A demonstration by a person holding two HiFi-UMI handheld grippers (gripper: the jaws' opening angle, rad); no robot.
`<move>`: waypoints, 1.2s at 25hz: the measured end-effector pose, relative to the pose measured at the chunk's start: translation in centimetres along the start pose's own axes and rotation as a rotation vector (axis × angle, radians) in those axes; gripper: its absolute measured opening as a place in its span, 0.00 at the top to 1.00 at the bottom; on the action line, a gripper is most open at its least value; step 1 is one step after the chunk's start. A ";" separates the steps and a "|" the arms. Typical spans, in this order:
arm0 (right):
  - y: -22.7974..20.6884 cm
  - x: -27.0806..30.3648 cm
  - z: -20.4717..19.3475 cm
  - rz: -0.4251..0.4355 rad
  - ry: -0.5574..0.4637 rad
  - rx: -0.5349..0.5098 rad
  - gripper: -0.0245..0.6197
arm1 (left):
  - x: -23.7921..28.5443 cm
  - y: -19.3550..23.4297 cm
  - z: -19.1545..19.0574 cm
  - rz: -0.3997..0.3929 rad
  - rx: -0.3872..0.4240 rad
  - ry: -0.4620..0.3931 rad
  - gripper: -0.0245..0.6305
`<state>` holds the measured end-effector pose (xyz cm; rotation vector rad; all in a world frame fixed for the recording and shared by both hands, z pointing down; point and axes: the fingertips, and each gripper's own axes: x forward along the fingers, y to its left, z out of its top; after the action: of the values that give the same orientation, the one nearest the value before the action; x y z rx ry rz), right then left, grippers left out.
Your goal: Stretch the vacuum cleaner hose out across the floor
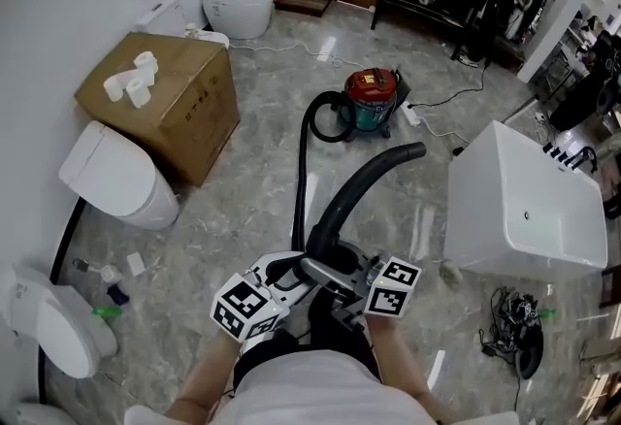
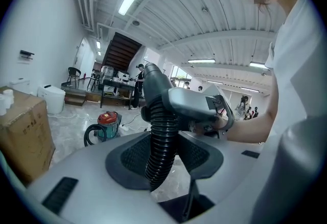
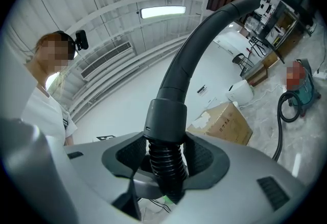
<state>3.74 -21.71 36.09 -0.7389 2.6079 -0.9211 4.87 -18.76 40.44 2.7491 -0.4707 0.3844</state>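
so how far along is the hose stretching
Done: left claw and right claw both grip the hose near its wand end. In hand: that end is held off the floor. Left: a loop lies by the vacuum, so it isn't stretched out.

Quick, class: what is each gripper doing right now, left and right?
Left gripper: closed on the ribbed hose.
Right gripper: closed on the same hose, just below its cuff.

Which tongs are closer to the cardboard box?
Left. The left tongs grip the hose on the side facing the box; the right tongs hold it from the far side.
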 end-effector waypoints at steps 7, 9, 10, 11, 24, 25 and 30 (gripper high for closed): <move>4.7 0.1 -3.3 -0.012 -0.009 -0.028 0.59 | -4.2 -3.1 -1.9 -0.023 0.007 -0.015 0.71; 5.9 0.2 -4.4 -0.014 -0.014 -0.028 0.59 | -5.6 -3.9 -2.5 -0.026 0.008 -0.019 0.71; 6.6 0.3 -5.0 -0.015 -0.018 -0.025 0.59 | -6.2 -4.3 -2.9 -0.026 0.009 -0.018 0.71; 7.1 0.3 -5.6 -0.015 -0.022 -0.020 0.59 | -6.9 -4.7 -3.3 -0.025 0.011 -0.017 0.71; 12.7 -0.5 -9.6 -0.040 -0.069 -0.025 0.59 | -11.7 -9.1 -5.7 -0.056 0.027 -0.027 0.71; 12.9 -0.7 -9.6 -0.040 -0.071 -0.029 0.59 | -11.7 -9.3 -5.7 -0.059 0.029 -0.028 0.71; 13.1 -0.8 -10.2 -0.051 -0.076 -0.030 0.59 | -12.0 -9.7 -6.3 -0.069 0.024 -0.029 0.71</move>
<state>-4.67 -7.36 35.43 -0.8348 2.5531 -0.8520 -3.81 -4.56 39.78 2.7892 -0.3800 0.3360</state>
